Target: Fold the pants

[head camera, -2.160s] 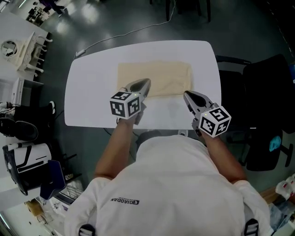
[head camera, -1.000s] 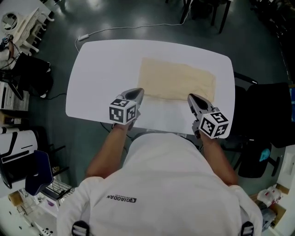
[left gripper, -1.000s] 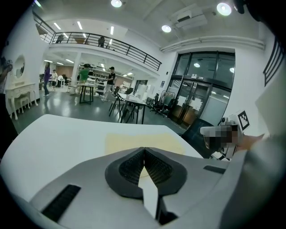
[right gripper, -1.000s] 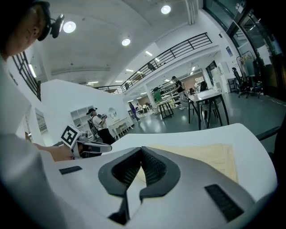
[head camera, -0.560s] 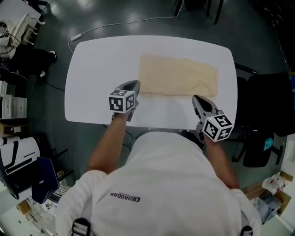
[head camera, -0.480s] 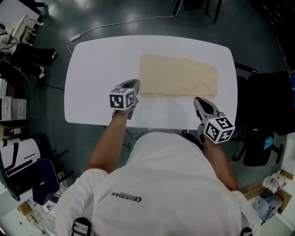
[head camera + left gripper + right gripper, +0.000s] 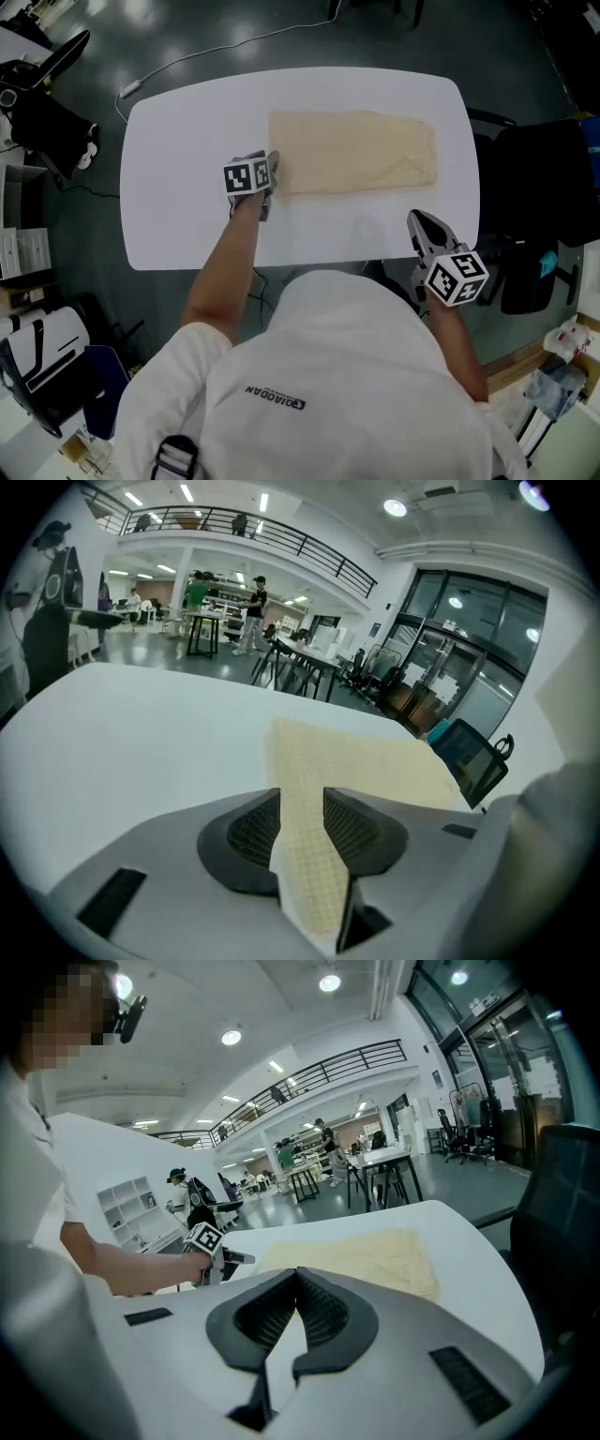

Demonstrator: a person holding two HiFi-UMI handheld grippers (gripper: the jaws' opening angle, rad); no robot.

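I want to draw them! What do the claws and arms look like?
The left claw and right claw are grey and pointed, with dark ribbed pads. Each carries a cube of black-and-white squares. The person wears a white short-sleeved shirt.

White table [image 7: 178, 141], black chair [image 7: 542, 178]

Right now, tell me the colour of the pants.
Pale cream pants, finely checked; clearest in the left gripper view.
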